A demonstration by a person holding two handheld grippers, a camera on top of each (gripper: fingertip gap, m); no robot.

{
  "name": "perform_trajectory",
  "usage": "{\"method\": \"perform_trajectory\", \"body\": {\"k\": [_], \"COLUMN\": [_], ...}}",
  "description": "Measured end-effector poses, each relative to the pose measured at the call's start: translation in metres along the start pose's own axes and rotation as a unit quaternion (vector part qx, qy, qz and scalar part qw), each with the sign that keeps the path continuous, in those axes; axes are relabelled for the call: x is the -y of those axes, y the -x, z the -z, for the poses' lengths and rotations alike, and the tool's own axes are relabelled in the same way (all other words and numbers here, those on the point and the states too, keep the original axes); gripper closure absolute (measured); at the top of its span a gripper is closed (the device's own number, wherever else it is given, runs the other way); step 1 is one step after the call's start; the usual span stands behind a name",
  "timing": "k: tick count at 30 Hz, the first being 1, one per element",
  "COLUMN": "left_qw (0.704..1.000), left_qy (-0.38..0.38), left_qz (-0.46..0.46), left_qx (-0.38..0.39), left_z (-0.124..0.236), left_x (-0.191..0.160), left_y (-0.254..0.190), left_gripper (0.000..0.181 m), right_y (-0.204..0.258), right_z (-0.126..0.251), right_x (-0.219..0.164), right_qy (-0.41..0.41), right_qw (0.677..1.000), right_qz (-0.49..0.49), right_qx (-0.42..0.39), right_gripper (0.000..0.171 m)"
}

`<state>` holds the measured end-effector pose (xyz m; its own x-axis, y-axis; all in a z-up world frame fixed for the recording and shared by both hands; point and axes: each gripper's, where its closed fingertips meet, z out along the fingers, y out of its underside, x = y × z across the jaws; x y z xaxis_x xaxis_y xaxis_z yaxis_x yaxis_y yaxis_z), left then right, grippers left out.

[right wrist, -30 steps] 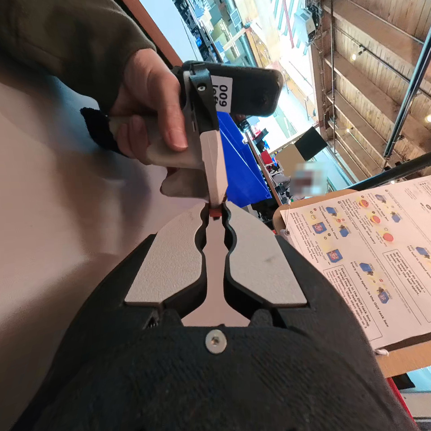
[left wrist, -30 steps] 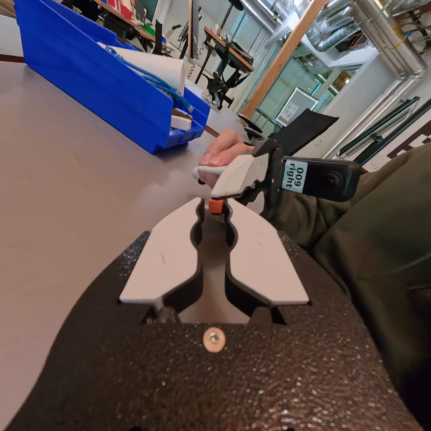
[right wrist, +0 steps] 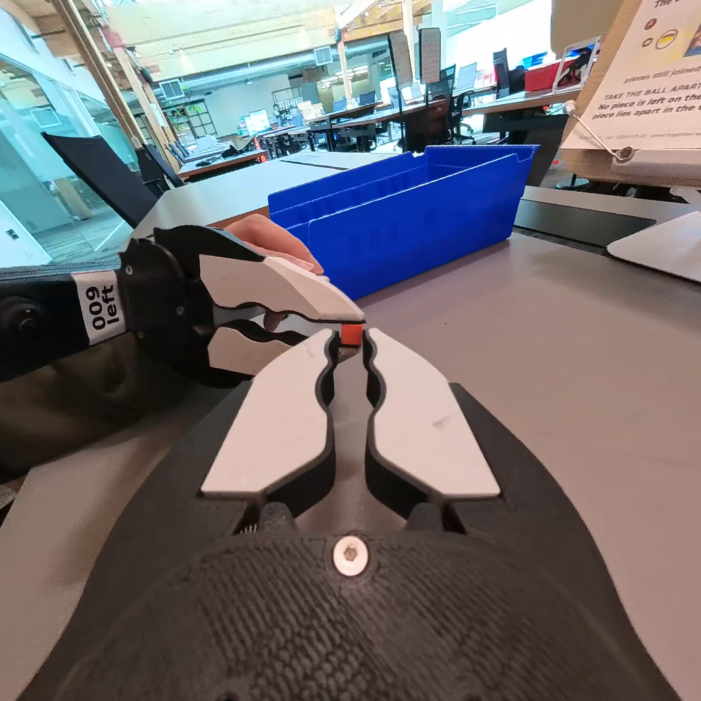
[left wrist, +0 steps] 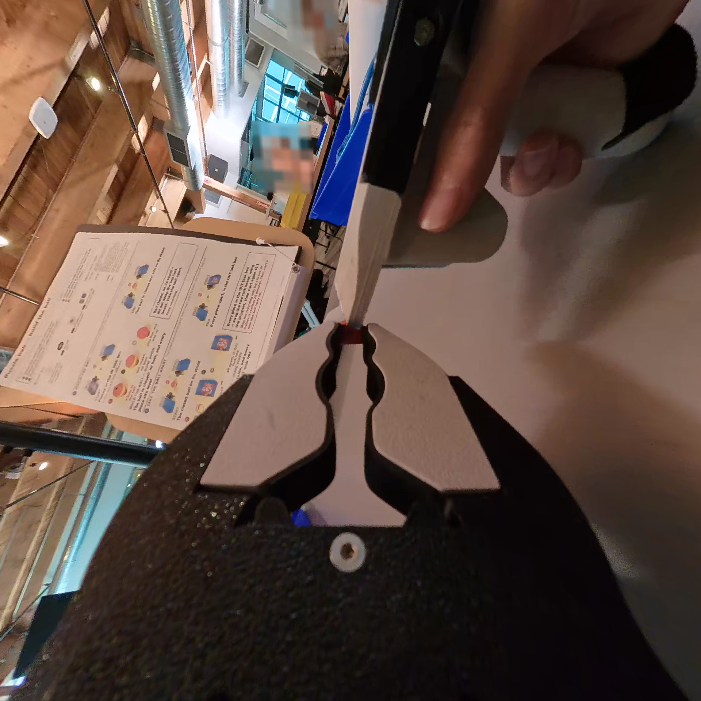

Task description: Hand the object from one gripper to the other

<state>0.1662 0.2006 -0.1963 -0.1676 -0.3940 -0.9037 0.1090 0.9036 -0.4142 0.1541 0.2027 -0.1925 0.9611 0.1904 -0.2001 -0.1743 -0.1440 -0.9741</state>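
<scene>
Grey counter (right wrist: 531,341) lies bare right of both grippers; blue bin (right wrist: 398,227) behind; right gripper (right wrist: 349,337) and left gripper (left wrist: 351,335) both pinch the orange block (right wrist: 349,335); only the left view shows the instruction sheet (left wrist: 151,322).

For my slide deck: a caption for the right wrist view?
Both grippers' fingers pinch a small orange block above the grey table, blue bin behind.
</scene>
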Motion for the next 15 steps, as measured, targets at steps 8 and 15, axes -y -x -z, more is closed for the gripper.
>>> {"method": "perform_trajectory", "body": {"k": [8, 15], "left_qw": [0.999, 0.984], "left_qy": [0.02, -0.053], "left_qz": [-0.045, 0.171], "left_qx": [0.005, -0.021], "left_z": [-0.001, 0.008], "left_x": [-0.002, 0.01], "left_y": [-0.002, 0.008], "left_gripper": [0.171, 0.157], "right_y": [-0.002, 0.004], "right_z": [-0.003, 0.011], "right_x": [-0.005, 0.014], "right_qy": [0.022, -0.039], "right_qw": [0.999, 0.997], "right_qz": [0.027, 0.033], "right_qx": [-0.024, 0.049], "right_gripper": [0.161, 0.161]}}
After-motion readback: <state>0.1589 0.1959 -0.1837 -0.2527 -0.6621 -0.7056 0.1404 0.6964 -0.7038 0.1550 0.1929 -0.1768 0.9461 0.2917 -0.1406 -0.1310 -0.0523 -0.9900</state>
